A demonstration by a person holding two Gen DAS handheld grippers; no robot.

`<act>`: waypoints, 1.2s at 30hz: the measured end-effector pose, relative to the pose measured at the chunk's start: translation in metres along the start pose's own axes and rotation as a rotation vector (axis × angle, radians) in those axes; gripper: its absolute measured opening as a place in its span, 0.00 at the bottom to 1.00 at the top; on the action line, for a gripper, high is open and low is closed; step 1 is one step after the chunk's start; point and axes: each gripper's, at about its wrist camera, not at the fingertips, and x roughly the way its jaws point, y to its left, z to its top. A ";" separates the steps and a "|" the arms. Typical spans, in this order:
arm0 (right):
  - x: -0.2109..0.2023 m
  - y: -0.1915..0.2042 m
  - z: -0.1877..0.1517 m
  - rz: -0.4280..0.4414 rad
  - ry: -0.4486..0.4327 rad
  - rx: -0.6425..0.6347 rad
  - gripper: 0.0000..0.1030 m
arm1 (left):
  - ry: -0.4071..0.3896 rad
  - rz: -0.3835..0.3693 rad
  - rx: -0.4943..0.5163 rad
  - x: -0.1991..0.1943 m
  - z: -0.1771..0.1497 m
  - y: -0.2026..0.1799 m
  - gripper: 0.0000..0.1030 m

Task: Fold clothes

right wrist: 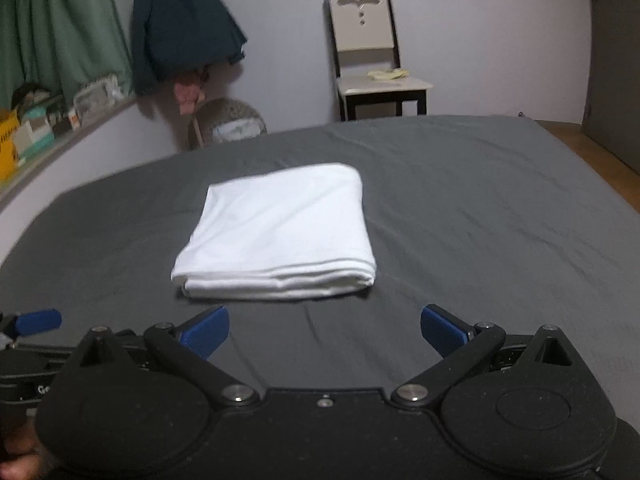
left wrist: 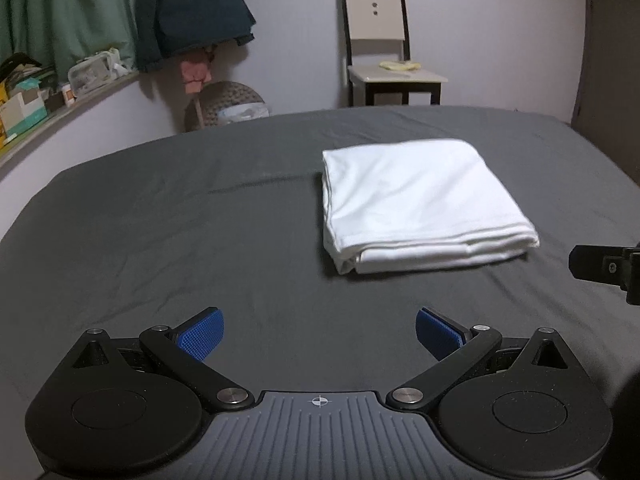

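A white cloth (left wrist: 424, 204) lies folded in a neat rectangle on the grey bed (left wrist: 160, 240). The left gripper (left wrist: 320, 334) and the right gripper (right wrist: 324, 332) both hover nearby, jaws spread wide, holding nothing.

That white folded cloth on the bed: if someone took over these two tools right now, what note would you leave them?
Left tool: open, empty, above the grey bed sheet, short of the cloth.
Right tool: open, empty, just in front of the cloth's near edge.
White garment: lies on the bed as a neat layered rectangle, touched by neither tool.
Done: this piece looks fully folded.
Left: probably nothing here; no other unfolded clothes show on the bed. The jacket on the wall and the chair are background.
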 end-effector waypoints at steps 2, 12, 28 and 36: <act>0.007 0.001 -0.001 0.029 0.033 -0.007 1.00 | -0.001 0.001 0.008 0.003 -0.002 0.000 1.00; 0.008 0.007 -0.005 0.022 0.036 -0.042 1.00 | -0.001 -0.057 -0.040 0.007 -0.006 0.011 1.00; 0.006 0.003 -0.003 0.050 0.043 -0.039 1.00 | -0.002 -0.081 -0.054 0.006 -0.008 0.014 1.00; 0.008 0.003 -0.002 0.056 0.054 -0.034 1.00 | -0.003 -0.087 -0.044 0.007 -0.008 0.012 1.00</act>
